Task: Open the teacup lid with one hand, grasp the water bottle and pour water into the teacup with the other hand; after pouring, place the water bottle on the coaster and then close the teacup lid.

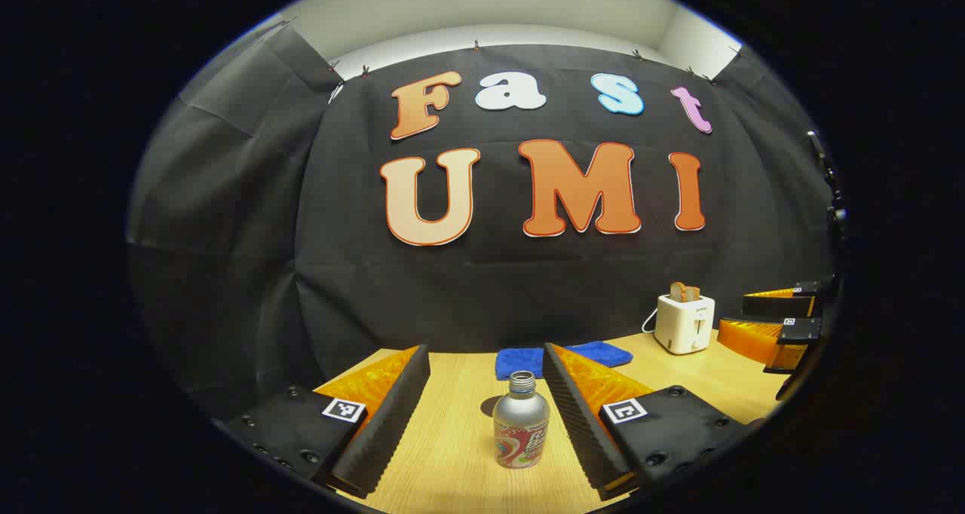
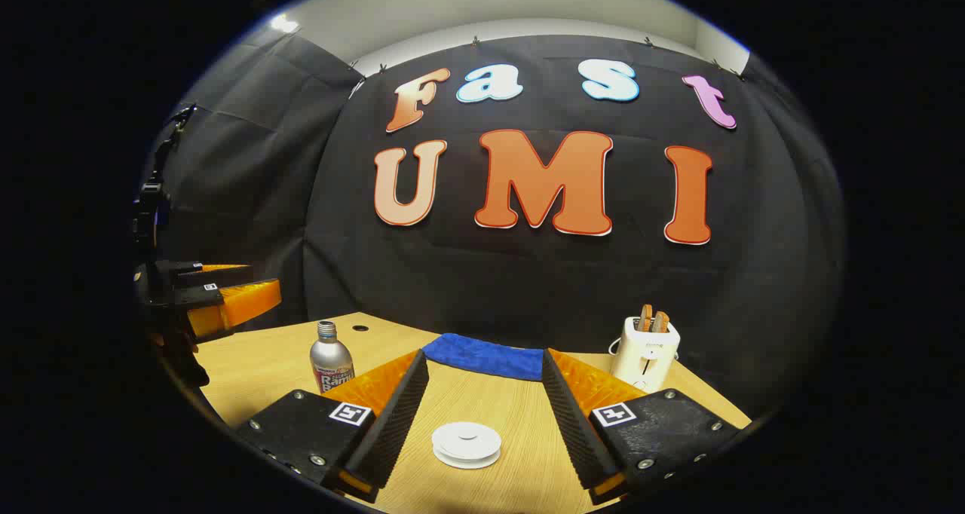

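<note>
- Silver bottle [image 1: 521, 421] stands upright on the wooden tabletop [image 1: 452, 439], straight ahead of the left claw [image 1: 486, 408] and between its spread fingers, which do not touch it; its mouth looks uncapped
- Left claw is released and grasps nothing
- Right claw [image 2: 486, 408] is likewise released, with a white round lid [image 2: 467, 444] lying low between its fingers, apart from both; whether a teacup sits under it I cannot tell
- From the right claw the bottle [image 2: 331, 363] is off to the left, and a blue cloth [image 2: 486, 356] lies beyond the fingertips
- White toaster [image 2: 645, 352] stands ahead and to the right of the right claw
- Risk: the bottle is narrow and smooth, so an off-centre close could nudge it over and spill it through the open mouth
- Risk: the lid is low and flat, so fingers closing too high could slip off its rim
</note>
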`<state>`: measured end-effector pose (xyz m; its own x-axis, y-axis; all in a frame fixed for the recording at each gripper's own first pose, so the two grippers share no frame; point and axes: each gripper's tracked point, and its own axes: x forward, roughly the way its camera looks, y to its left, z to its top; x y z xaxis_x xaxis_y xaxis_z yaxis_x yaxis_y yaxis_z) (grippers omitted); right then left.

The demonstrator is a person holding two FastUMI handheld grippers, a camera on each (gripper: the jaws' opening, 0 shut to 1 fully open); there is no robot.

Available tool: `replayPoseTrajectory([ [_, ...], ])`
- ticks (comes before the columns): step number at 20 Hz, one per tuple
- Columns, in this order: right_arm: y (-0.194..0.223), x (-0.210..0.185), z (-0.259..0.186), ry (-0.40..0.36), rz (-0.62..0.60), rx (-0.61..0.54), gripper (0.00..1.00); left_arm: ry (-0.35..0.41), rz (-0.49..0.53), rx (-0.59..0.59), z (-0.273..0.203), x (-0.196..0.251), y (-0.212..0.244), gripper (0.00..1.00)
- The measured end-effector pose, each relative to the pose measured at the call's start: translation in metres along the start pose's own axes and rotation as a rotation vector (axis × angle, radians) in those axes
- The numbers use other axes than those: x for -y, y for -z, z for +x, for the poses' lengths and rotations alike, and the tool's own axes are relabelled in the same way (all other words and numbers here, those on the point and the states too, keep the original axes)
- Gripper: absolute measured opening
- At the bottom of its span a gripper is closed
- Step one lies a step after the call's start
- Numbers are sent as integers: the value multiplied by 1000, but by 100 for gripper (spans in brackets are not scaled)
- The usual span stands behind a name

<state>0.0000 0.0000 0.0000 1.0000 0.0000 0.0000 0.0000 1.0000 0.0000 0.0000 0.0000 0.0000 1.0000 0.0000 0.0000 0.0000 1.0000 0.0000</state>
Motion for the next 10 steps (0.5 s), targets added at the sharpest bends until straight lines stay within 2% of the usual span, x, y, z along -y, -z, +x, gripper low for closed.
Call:
replayPoseTrajectory([
  [8,11,-10,2,-33,-26,-29,91,-3,-9,-6,-2,0,2,99],
  [10,15,-13,1,-39,-26,-40,88,-3,-6,-7,-2,0,2,100],
])
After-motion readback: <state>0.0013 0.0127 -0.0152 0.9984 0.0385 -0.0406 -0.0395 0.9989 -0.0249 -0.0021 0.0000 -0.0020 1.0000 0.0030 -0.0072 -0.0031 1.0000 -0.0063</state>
